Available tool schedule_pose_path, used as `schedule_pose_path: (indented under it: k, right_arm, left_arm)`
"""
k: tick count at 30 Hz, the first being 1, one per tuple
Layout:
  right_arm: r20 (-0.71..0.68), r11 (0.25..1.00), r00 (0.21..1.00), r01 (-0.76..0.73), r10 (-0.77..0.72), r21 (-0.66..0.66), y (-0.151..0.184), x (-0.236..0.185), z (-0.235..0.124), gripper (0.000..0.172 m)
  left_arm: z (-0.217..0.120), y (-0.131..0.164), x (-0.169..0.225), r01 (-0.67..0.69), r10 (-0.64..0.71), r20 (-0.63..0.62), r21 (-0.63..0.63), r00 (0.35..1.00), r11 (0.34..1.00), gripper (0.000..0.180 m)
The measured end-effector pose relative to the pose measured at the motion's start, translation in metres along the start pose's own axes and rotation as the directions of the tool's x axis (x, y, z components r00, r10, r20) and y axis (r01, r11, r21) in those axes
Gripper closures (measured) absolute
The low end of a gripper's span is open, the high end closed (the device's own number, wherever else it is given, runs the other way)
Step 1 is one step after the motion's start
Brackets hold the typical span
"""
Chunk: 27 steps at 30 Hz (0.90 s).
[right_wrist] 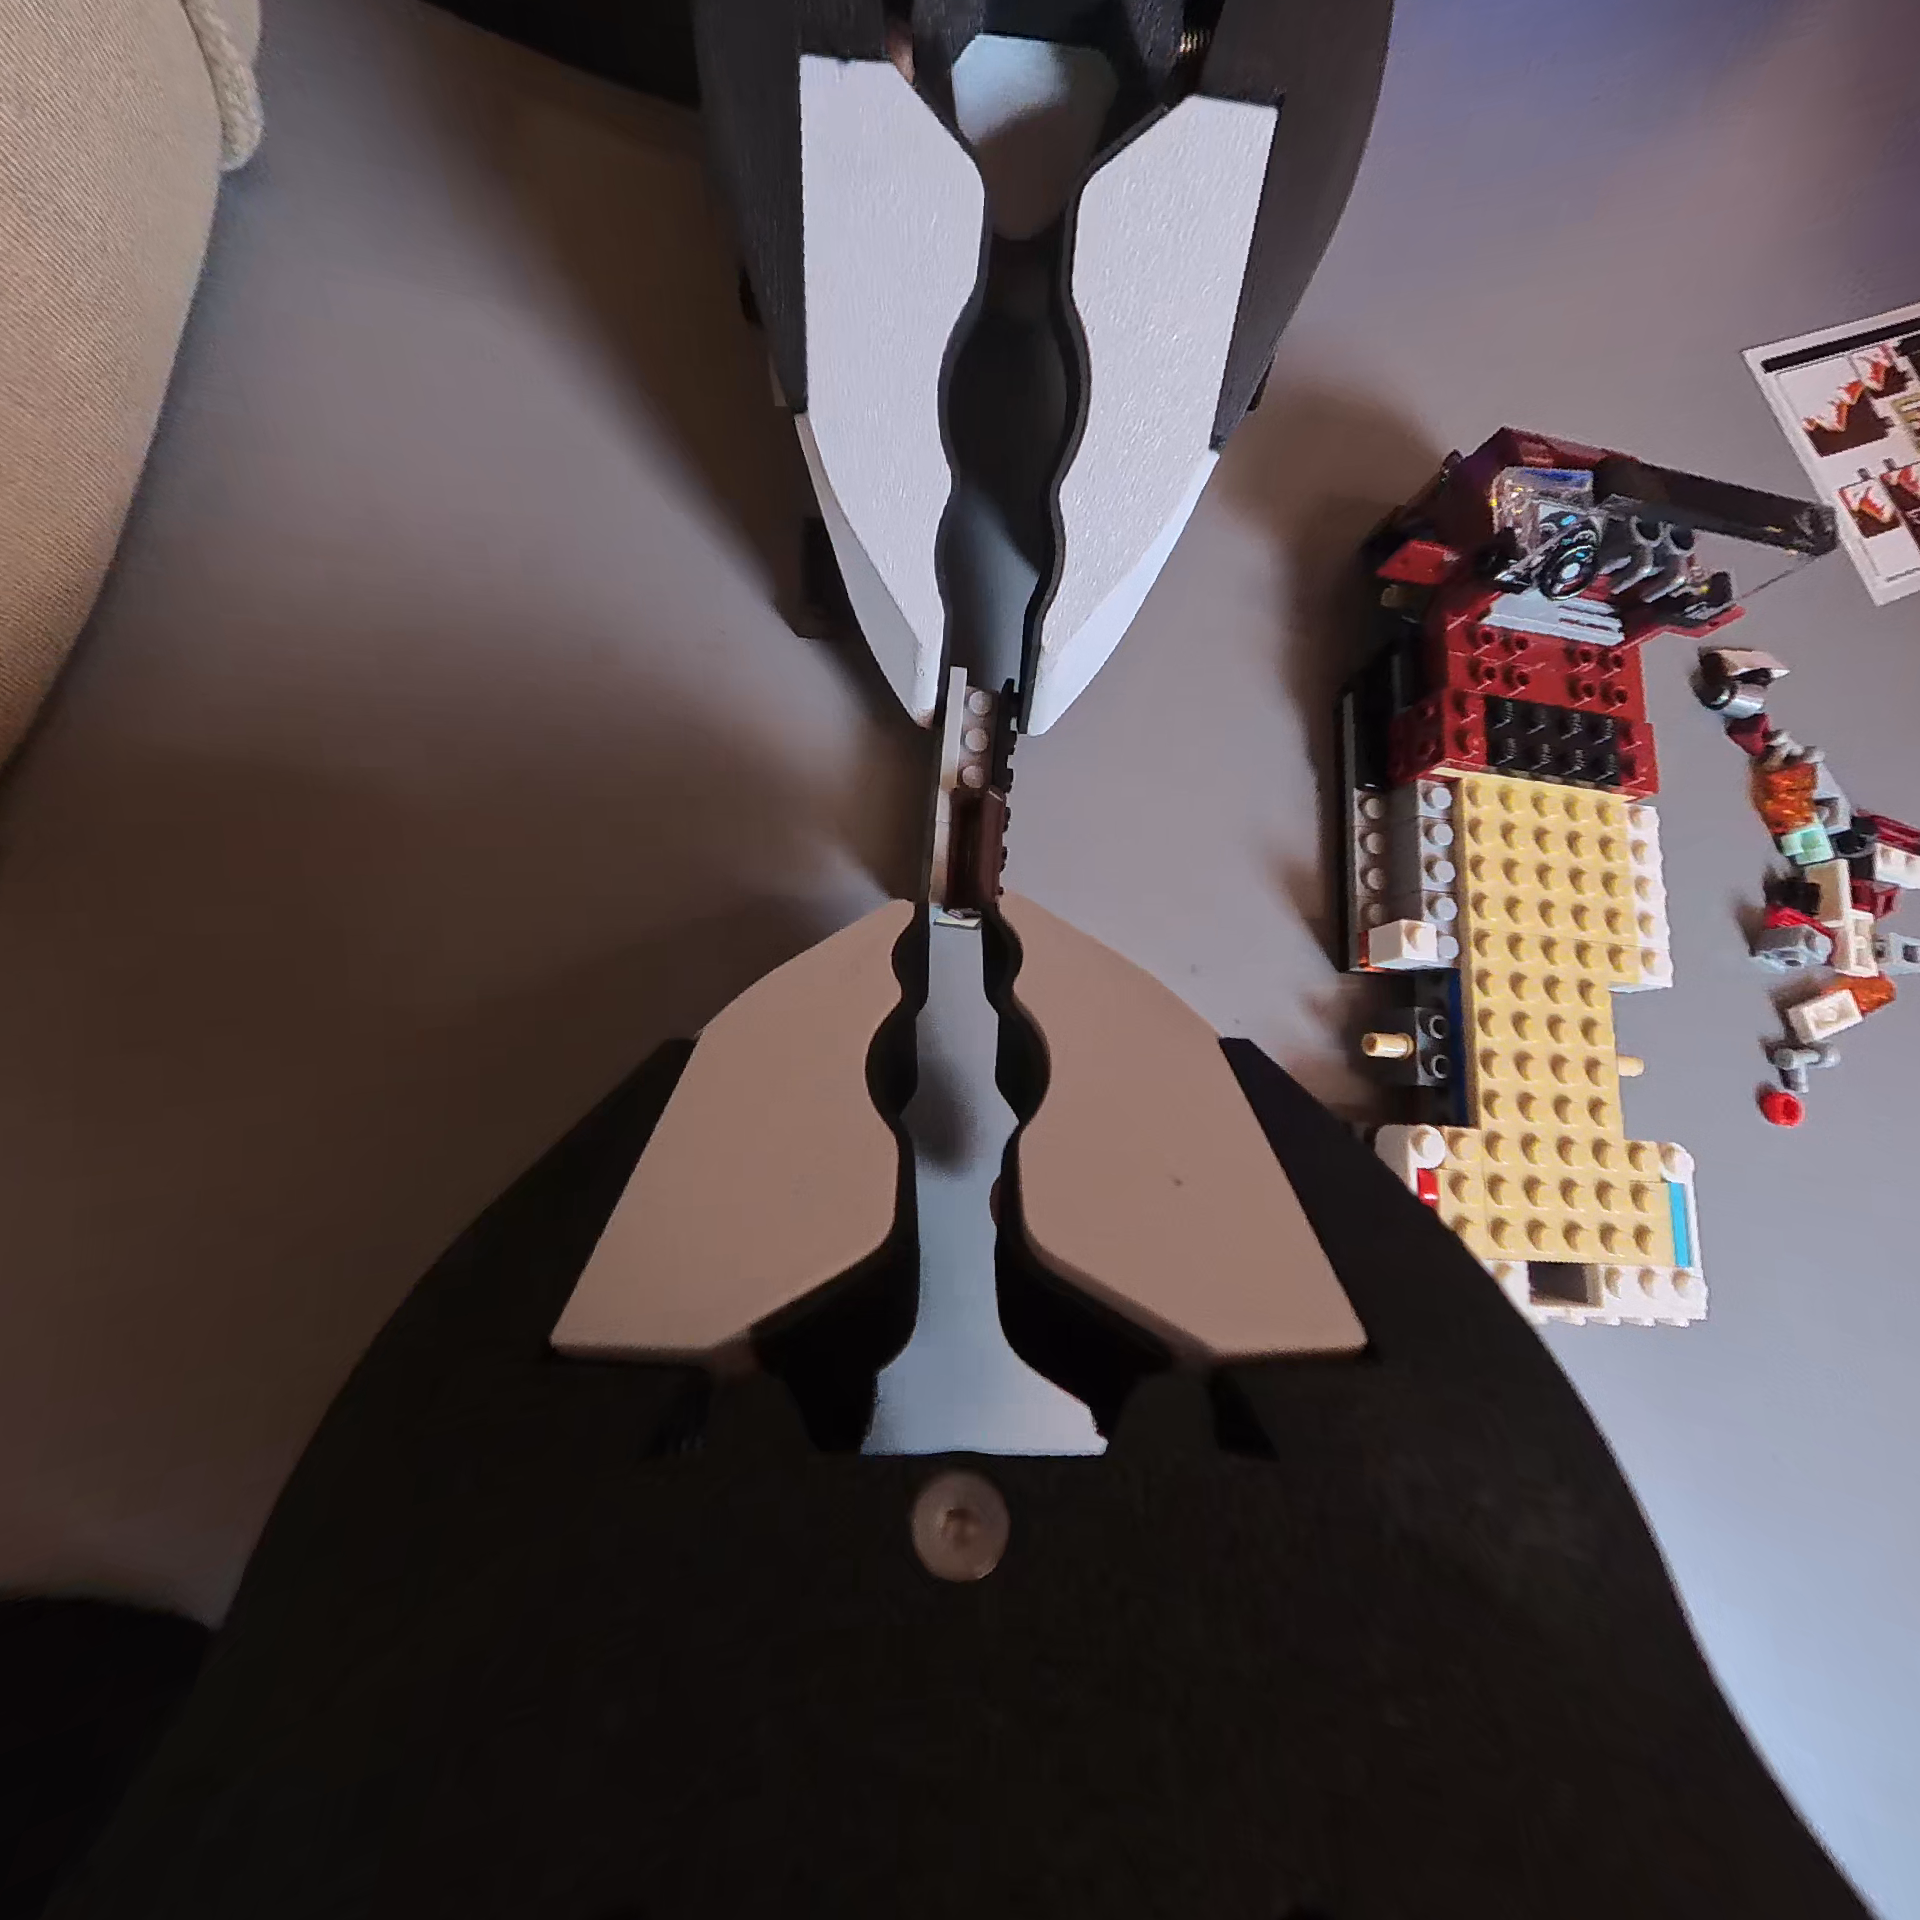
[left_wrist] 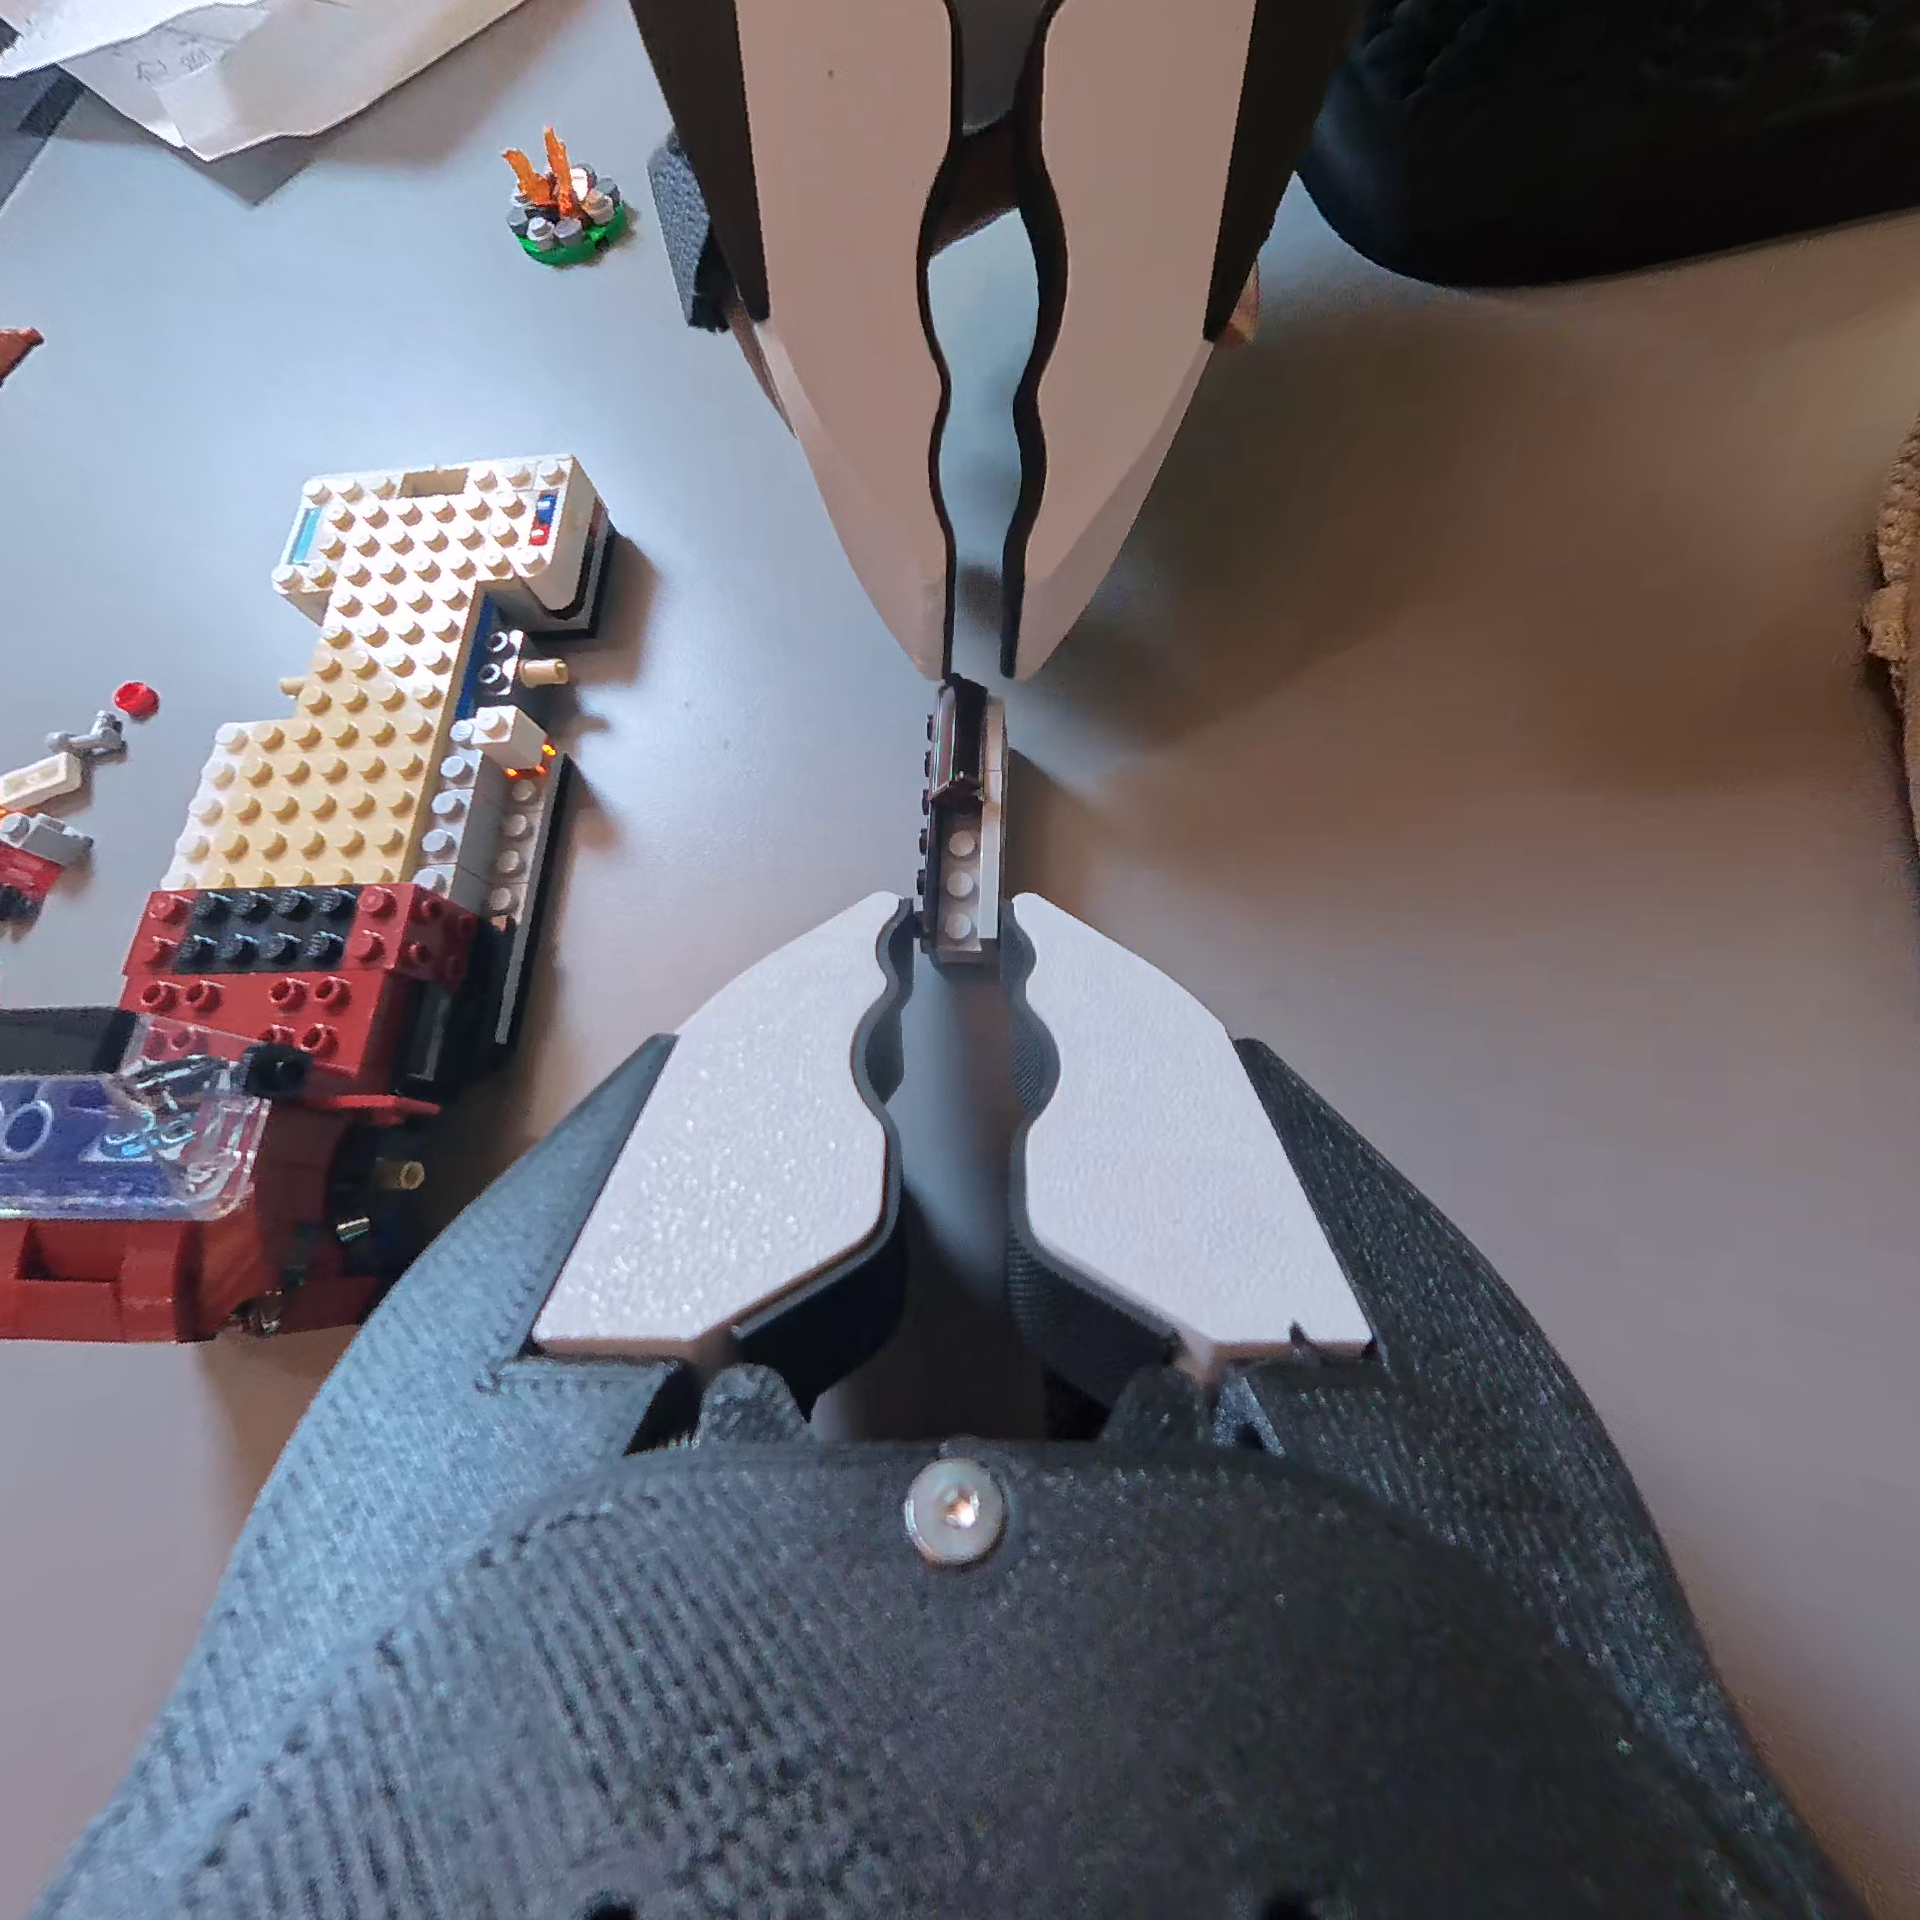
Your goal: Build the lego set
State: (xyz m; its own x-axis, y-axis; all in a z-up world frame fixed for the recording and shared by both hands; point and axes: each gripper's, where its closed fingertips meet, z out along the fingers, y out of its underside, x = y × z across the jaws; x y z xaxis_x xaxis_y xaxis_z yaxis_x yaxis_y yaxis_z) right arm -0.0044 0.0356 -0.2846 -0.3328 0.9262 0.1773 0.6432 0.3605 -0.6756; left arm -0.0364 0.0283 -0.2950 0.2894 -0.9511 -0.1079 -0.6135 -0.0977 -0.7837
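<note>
Clamped at mid-frame in my left jaws [left_wrist: 958,930], a thin grey-and-brown brick strip [left_wrist: 964,821] bridges to my right jaws [right_wrist: 961,914], which pinch its far tip; uneven pull could snap it onto the worktop [left_wrist: 1455,831].

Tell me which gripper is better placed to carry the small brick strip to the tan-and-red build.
Left, probably. The left gripper has the brick strip by its white-studded end, with pads on both sides. The right gripper only meets the brown end at its very tips, and whether it grips is unclear.
</note>
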Motion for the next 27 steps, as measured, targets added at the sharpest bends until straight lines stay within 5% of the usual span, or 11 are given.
schedule_pose_path:
  k: [21, 27]
  right_arm:
    - [0.235, 0.977, 0.957, -0.195, 0.170, 0.088, -0.008, -0.005, -0.005, 0.171]
    - [0.269, 0.973, 0.952, -0.186, 0.144, 0.136, -0.014, -0.006, -0.008, 0.171]
  left_arm:
    - [-0.002, -0.001, 0.003, -0.038, 0.039, -0.023, 0.019, 0.999, 0.999, 0.156]
    - [-0.011, -0.028, -0.002, 0.075, -0.051, -0.143, 0.166, 0.988, 0.983, 0.155]
